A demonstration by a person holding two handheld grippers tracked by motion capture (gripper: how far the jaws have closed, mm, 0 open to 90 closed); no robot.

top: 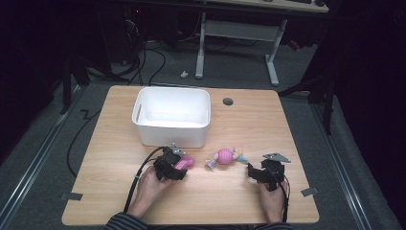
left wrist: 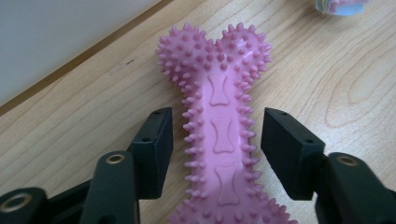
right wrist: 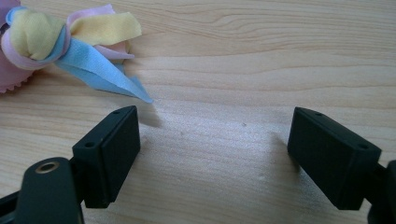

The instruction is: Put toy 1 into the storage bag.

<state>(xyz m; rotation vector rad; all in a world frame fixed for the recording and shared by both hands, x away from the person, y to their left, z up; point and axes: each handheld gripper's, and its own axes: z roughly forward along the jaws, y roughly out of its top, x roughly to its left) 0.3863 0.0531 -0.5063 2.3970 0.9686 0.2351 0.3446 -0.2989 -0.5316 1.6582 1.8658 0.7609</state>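
Fingers point(left wrist: 154, 154) of the left gripper point(left wrist: 217, 151) are spread either side of the pink spiked bone toy point(left wrist: 219, 135), a narrow gap being left on each side. It is judged light, rubbery and yielding; the slim shaft is the best hold. It lies flat on the tabletop point(left wrist: 327, 93), just beside the white bin point(top: 171, 116). Right gripper point(right wrist: 215, 154) fingers are spread over bare wood.

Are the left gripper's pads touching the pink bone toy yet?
Apart. The left gripper view shows bare table between each pad and the spiked pink bone toy.
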